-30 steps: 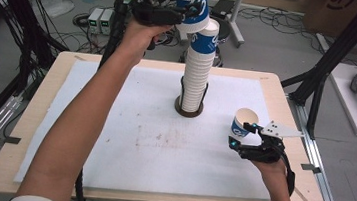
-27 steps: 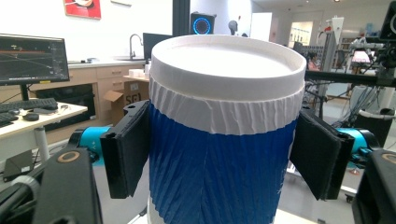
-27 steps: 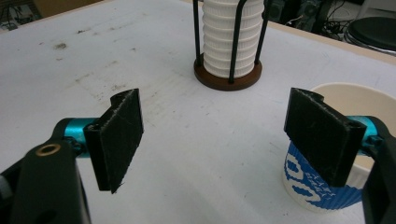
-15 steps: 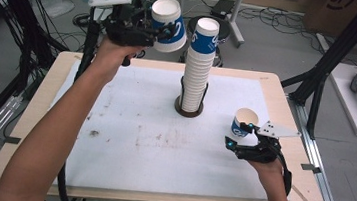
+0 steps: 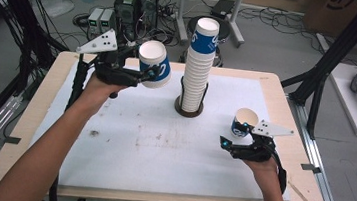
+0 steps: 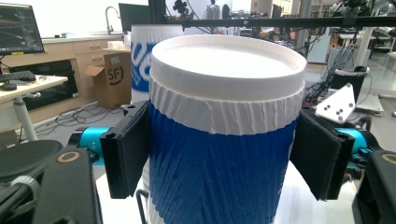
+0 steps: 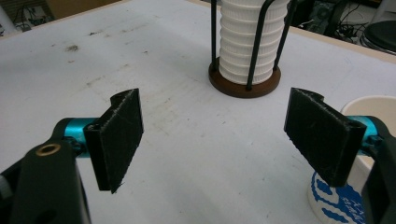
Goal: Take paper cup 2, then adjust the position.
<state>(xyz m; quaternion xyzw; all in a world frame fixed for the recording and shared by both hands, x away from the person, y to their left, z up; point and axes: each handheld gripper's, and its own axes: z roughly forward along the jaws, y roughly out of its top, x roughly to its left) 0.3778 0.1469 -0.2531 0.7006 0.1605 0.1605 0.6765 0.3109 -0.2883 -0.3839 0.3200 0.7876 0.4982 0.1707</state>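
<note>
1. Left gripper (image 5: pixel 141 76): my jaws are closed on the blue band of a blue-and-white paper cup (image 5: pixel 153 70). I hold it in the air over the table's far left part, tilted, just left of the stack and apart from it.
2. Held cup, left gripper view: the cup (image 6: pixel 224 130) sits squarely between both pads, mouth up, rim unbent.
3. Cup stack (image 5: pixel 200 62): a tall column of nested cups in a wire holder on a round brown base (image 5: pixel 188 109), near the middle of the far edge. Many cups are left in it.
4. Right gripper (image 5: pixel 232 145): jaws spread wide, gripping nothing, low over the table near the right edge.
5. Standing cup (image 5: pixel 243 122): one cup upright on the white table cover (image 5: pixel 151 153), just beyond my right gripper; in the right gripper view it (image 7: pixel 355 186) stands beside my right-hand pad, outside the jaws.
6. Progress, my judgement: one cup set out, a second lifted off and not yet placed, the bulk of the stack untouched. Early stage.
</note>
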